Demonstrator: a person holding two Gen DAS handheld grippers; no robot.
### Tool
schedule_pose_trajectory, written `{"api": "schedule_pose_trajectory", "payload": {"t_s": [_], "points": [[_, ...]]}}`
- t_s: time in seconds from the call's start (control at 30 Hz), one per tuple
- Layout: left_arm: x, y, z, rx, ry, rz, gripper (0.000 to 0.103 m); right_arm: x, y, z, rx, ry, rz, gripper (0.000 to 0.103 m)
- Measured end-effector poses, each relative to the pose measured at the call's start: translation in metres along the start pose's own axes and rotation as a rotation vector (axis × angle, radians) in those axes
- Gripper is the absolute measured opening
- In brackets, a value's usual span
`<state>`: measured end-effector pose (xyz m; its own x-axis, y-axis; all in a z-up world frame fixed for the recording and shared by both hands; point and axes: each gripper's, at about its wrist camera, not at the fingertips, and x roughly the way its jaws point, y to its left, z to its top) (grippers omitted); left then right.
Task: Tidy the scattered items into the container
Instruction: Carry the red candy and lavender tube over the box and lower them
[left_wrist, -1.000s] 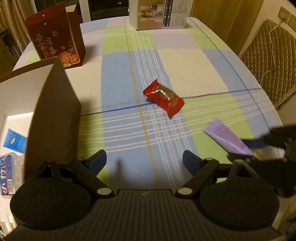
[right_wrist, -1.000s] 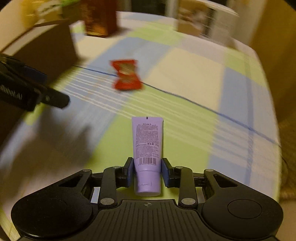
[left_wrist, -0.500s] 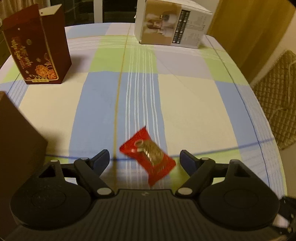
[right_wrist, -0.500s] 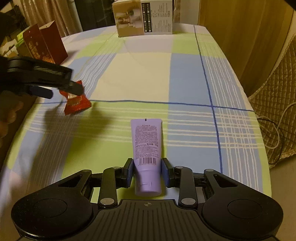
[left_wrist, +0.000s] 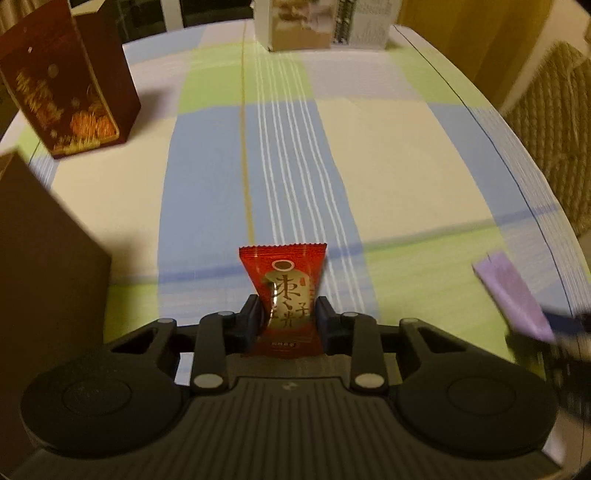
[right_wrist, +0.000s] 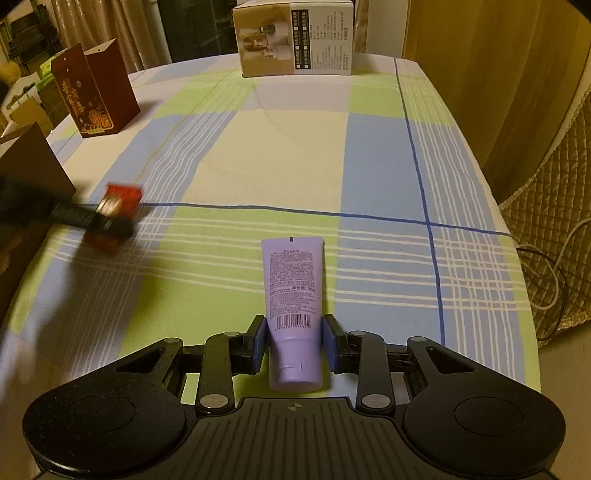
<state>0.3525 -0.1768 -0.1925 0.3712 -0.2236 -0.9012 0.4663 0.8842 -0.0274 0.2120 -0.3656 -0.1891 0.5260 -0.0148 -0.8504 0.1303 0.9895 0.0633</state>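
red snack pkt (left_wrist: 286, 295) clamped in left hand-held gripper (left_wrist: 287, 319), purple tube (right_wrist: 293, 295) clamped in right hand-held gripper (right_wrist: 294, 341)

the cardboard container (left_wrist: 44, 258) is cut off by the left edge of both wrist views, its inside hidden. in the right wrist view the red snack packet (right_wrist: 118, 210) at centre left is smeared by motion blur. in the left wrist view the purple tube (left_wrist: 513, 299) at right is blurred, its lower end lost in a dark smear.
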Motion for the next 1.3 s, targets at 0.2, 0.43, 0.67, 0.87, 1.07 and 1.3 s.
{"api": "schedule_pose_trajectory", "payload": {"t_s": [0.2,0.43,0.67,0.87,1.07,1.3], "points": [[-0.017,-0.007,-0.028,0.040,-0.004,-0.035,0.036,0.001,0.003,0.001,-0.021,-0.003,-0.012,0.046],[-0.012,-0.007,-0.025,0.050,-0.027,-0.030,0.028,0.005,0.000,0.001,-0.017,-0.024,-0.048,0.072],[-0.018,-0.013,-0.034,0.102,-0.026,-0.045,0.022,0.006,0.005,0.002,-0.084,-0.049,-0.032,0.037],[-0.049,-0.012,-0.047,0.104,-0.066,-0.078,0.022,-0.001,0.016,-0.005,-0.119,-0.024,-0.053,0.036],[-0.090,0.003,-0.058,0.066,-0.119,-0.077,0.022,-0.013,0.038,-0.014,-0.192,-0.023,-0.076,0.036],[-0.139,0.029,-0.084,-0.018,-0.163,-0.083,0.022,-0.052,0.066,-0.015,-0.125,-0.072,-0.045,0.036]]}}
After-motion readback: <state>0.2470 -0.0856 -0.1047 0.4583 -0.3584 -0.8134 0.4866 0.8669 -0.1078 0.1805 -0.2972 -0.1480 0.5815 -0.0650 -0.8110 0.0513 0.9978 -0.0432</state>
